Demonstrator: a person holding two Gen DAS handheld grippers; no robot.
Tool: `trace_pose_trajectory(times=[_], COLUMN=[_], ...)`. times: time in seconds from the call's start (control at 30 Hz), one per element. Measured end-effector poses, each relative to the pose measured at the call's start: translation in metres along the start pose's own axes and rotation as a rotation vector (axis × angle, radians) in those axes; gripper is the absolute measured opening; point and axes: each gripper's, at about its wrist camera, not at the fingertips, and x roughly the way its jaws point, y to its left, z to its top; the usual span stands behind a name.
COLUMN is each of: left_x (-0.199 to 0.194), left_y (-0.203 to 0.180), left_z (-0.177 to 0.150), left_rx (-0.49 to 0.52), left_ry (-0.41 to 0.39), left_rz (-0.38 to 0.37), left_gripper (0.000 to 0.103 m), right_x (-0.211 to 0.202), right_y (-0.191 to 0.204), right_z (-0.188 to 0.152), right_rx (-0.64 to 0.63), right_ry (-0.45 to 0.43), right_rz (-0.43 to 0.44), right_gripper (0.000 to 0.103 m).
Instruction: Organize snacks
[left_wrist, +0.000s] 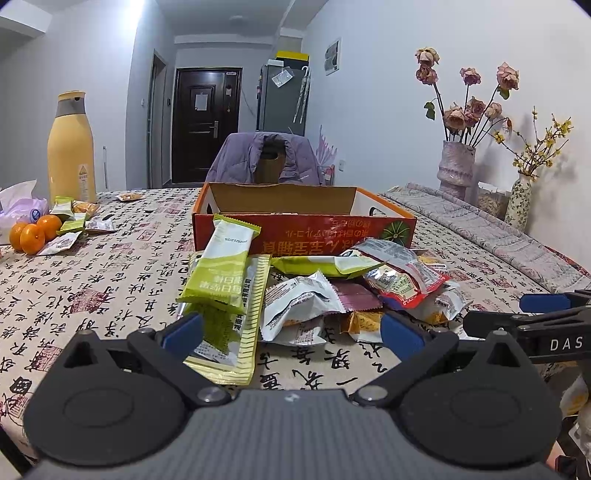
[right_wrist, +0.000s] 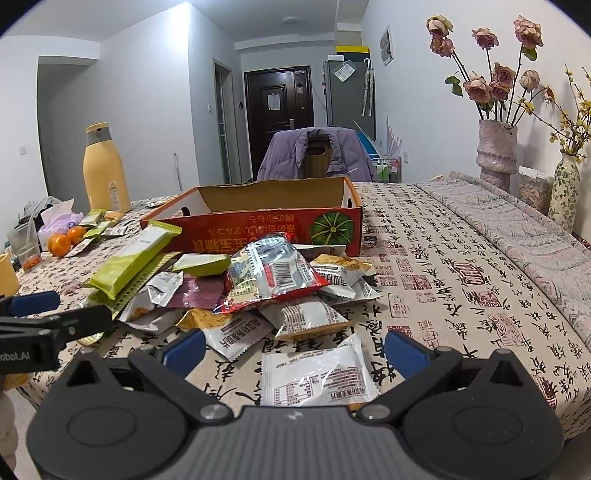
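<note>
gaping left tool (left_wrist: 291, 328) and right tool (right_wrist: 293, 349), snack pile (right_wrist: 258, 291) overlapping, orange box (left_wrist: 303, 225) contents hidden

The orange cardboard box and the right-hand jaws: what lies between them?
A heap of snack packets on the patterned tablecloth, nearest a white packet, shown in the right wrist view.

Yellow bottle (left_wrist: 71, 147) far left w/ oranges (left_wrist: 34, 232) near; dried-rose vase (left_wrist: 455, 168) right, jacket-draped chair (left_wrist: 266, 159) behind
</note>
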Motion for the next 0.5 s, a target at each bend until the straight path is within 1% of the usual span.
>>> trace_pose_trajectory(times=[0.5], left_x=[-0.0009], left_y=[0.0007], left_z=[-0.0005], left_rx=[-0.002], left_ry=[-0.001], left_rz=[-0.003], left_gripper=[0.103], right_x=[0.0007], right_y=[0.0009], right_z=[0.0007], right_rx=[-0.002], right_ry=[0.002], right_rz=[-0.001], right_gripper=[0.103])
